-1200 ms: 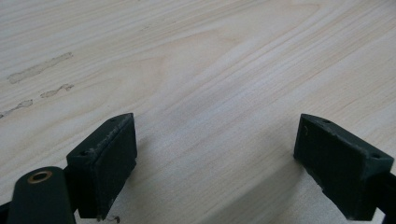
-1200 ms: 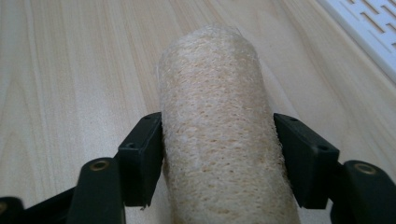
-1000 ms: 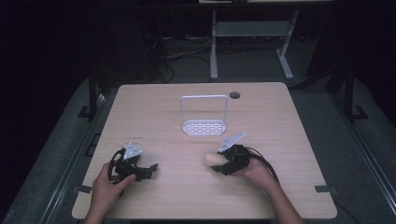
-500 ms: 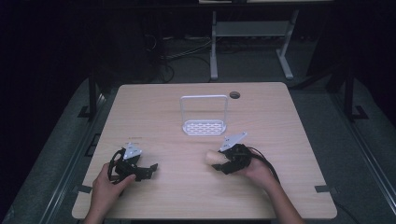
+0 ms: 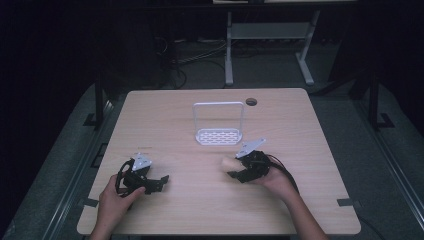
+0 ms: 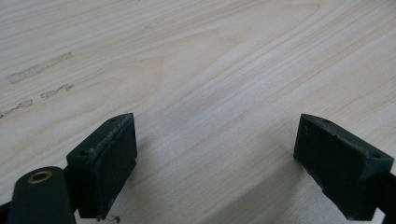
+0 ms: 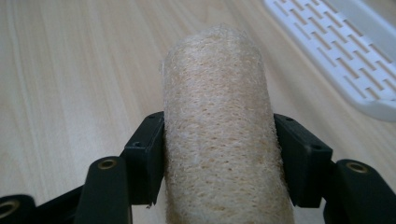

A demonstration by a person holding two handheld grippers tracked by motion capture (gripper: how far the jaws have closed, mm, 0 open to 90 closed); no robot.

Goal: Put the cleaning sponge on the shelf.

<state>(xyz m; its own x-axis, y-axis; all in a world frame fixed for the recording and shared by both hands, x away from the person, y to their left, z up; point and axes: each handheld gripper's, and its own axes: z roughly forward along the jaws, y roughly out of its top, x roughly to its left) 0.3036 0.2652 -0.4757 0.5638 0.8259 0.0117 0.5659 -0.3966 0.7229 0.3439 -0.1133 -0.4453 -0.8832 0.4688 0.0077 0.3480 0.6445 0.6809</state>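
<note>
A beige loofah sponge (image 7: 219,135), a fibrous cylinder, sits clamped between the jaws of my right gripper (image 7: 219,158). From above, that right gripper (image 5: 235,167) is at the table's front right of centre, with the loofah sponge (image 5: 228,163) poking out to its left. My left gripper (image 5: 159,182) rests at the front left, jaws spread wide. In the left gripper view the left gripper (image 6: 215,163) has only bare wood between its fingers.
A white slotted rack (image 5: 219,135) with an upright wire frame stands mid-table, just beyond the right gripper; its slotted base (image 7: 341,56) shows at upper right. A round cable hole (image 5: 251,102) lies near the wooden table's (image 5: 300,130) far edge.
</note>
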